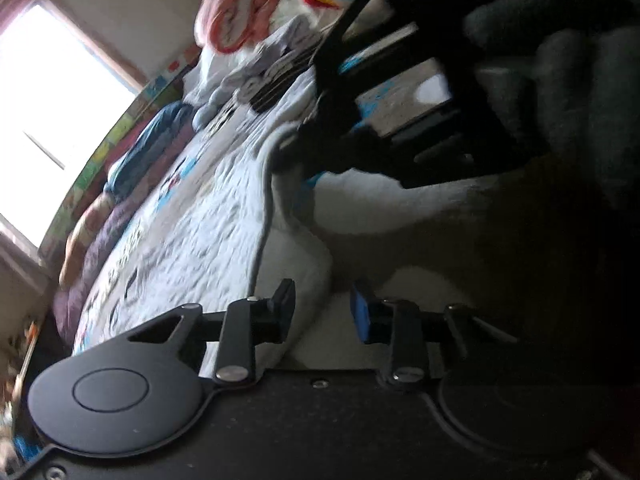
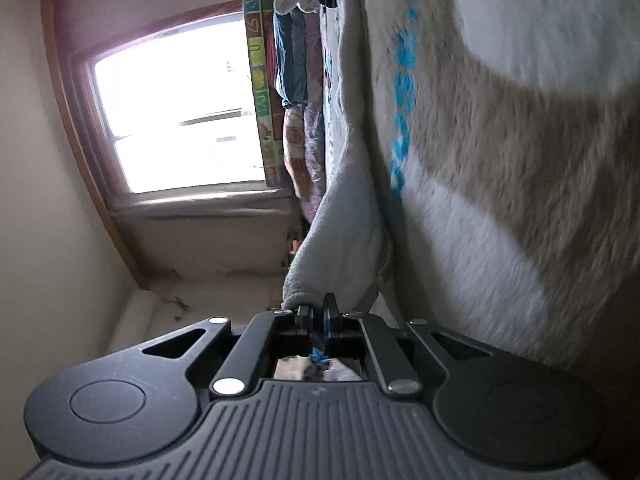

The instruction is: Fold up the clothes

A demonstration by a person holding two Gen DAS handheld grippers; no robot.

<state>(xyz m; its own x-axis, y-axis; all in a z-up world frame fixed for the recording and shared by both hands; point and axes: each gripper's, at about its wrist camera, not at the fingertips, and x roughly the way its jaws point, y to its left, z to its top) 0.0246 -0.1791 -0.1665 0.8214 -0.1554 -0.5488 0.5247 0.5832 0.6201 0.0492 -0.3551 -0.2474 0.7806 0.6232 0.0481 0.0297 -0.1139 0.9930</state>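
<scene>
A fluffy beige-and-white fleece garment with blue stitching fills the right half of the right wrist view. My right gripper is shut on its pale rolled edge, and the cloth hangs from the closed jaws. In the left wrist view the same garment drapes over the quilt. There the right gripper shows as a dark shape at the upper right, held by a gloved hand. My left gripper stands open just in front of the white fleece, with nothing between its fingers.
A white patterned quilt covers the bed. Unfolded clothes are piled at its far end. Blue and purple bedding lies along the side by a colourful wall mat. A bright window is beyond.
</scene>
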